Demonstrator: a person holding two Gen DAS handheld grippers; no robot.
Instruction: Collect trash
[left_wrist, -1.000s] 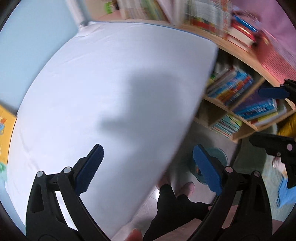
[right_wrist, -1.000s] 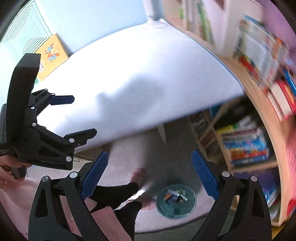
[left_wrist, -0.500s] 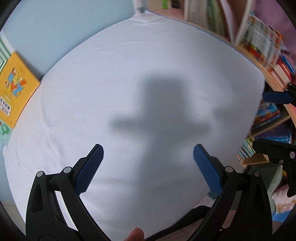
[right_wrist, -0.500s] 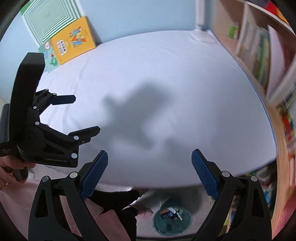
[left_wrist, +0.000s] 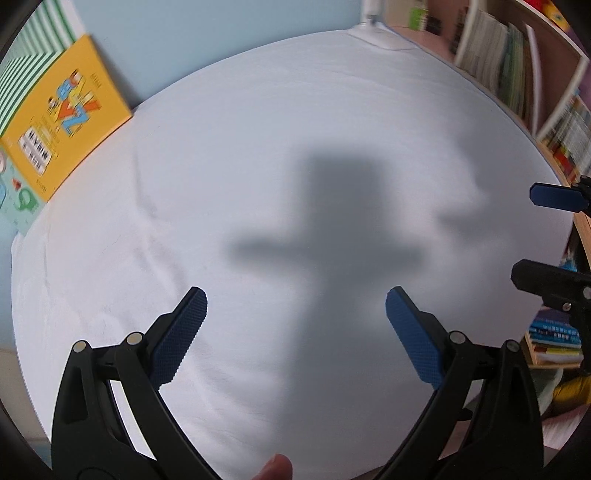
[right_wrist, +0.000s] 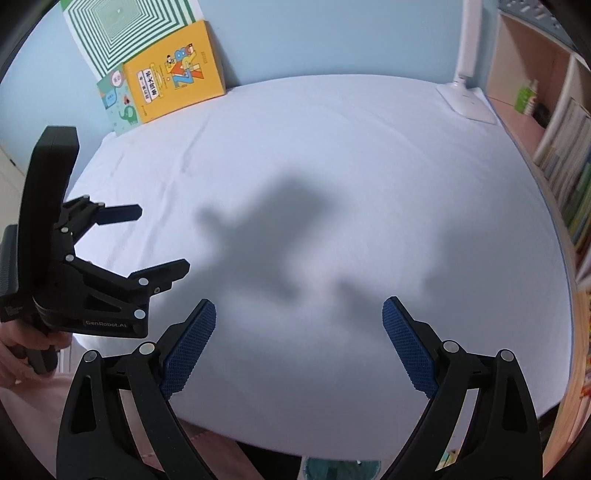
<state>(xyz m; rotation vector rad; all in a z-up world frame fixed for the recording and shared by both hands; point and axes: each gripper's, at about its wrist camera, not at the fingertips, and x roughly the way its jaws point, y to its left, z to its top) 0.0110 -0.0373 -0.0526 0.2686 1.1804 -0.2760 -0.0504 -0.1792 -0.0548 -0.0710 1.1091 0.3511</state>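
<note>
Both grippers empty over a bare white table, no trash on it

Your left gripper (left_wrist: 295, 325) and right gripper (right_wrist: 299, 332) both hang wide apart, holding nothing. The white table (right_wrist: 332, 147) shows only shadows; a yellow book (right_wrist: 173, 70) leans at 11 o'clock and a lamp base (right_wrist: 467, 99) sits at 1 o'clock. The only likely trash spot is the teal bin (right_wrist: 340, 470) at 6 o'clock below the table edge, its contents hidden. How any trash would handle, or where to take hold, cannot be told from here.
</note>
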